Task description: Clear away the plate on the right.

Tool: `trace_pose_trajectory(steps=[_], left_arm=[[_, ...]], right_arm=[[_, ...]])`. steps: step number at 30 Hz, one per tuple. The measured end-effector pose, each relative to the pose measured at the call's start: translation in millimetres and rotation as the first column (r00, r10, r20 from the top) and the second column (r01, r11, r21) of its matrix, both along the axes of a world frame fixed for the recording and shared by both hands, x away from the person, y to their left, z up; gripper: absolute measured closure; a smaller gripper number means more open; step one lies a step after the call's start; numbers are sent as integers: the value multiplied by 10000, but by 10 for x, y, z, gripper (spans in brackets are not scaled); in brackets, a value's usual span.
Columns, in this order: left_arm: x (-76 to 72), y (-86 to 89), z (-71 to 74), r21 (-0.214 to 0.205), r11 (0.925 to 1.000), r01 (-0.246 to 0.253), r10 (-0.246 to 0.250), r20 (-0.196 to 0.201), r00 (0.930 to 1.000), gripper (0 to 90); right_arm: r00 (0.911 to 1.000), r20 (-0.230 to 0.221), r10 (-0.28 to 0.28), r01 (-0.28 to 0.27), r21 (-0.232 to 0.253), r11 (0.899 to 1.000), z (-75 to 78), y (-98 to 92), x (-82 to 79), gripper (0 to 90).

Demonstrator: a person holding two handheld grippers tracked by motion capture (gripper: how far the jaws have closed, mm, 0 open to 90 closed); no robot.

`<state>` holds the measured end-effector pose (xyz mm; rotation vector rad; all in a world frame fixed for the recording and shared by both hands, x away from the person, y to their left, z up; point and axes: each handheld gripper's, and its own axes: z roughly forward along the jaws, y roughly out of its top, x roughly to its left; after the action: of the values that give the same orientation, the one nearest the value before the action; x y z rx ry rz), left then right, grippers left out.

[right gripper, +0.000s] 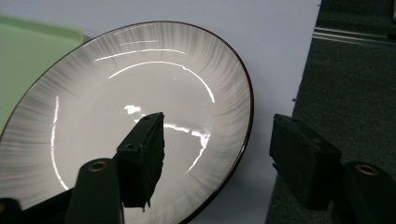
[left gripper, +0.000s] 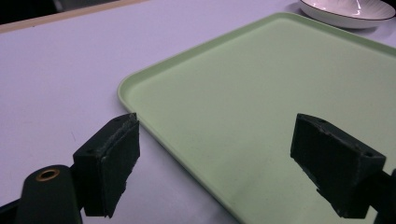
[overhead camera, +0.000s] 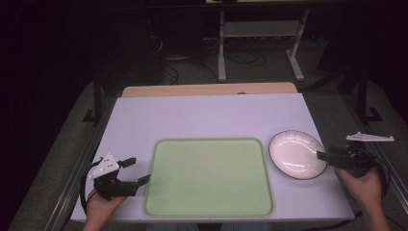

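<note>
White plate (overhead camera: 297,154) with a thin dark rim is sitting on the pale counter (overhead camera: 207,115), just off the right edge of a green tray (overhead camera: 209,177). Plate and tray are near each other, not touching as far as the high view is showing.

Right tool (overhead camera: 321,156) is coming in from the plate's right side, held in the person's right hand (overhead camera: 366,185). In the right gripper view its jaws are standing apart and straddling the plate's rim: one jaw is hanging over the shiny inside of the plate, the other is sitting outside the rim, over the counter's edge and the grey floor (right gripper: 359,74) beyond. Pads are not pressing on the rim; whether the inner jaw is touching the plate surface, cannot tell.

Left tool (overhead camera: 138,171) is resting at the tray's left edge, in the left hand (overhead camera: 101,204). Its jaws are standing wide open, one over the counter, the other over the tray, nothing between them but the tray's near rim.
</note>
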<state>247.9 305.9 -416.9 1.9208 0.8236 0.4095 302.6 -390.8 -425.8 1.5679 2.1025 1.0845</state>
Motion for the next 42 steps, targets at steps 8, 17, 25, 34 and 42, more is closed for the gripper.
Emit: trace_pose_trajectory(steps=[8, 17, 25, 34, 42], left_arm=[[3, -4, -4, 6, 10000, 1, -1, -34, 10000, 155], [5, 1, -5, 4, 10000, -1, 1, -42, 10000, 155], [8, -3, -7, -10, 10000, -3, 2, -66, 10000, 155], [8, -2, -5, -5, 10000, -1, 1, -64, 10000, 155], [7, -1, -4, -1, 10000, 3, -3, -58, 10000, 155]], right_arm=[[9955, -835, -443, 499, 664, 9965, -106, -37, 113, 507], [9890, -1352, -591, 737, 1051, 9917, -168, -39, 172, 640], [9781, -1854, -949, 1267, 1684, 9775, -233, -52, 210, 736], [9590, -2545, -1244, 2021, 3069, 9300, -283, -163, 220, 809], [9406, -3030, -1530, 2601, 3539, 8984, -295, -176, 235, 829]])
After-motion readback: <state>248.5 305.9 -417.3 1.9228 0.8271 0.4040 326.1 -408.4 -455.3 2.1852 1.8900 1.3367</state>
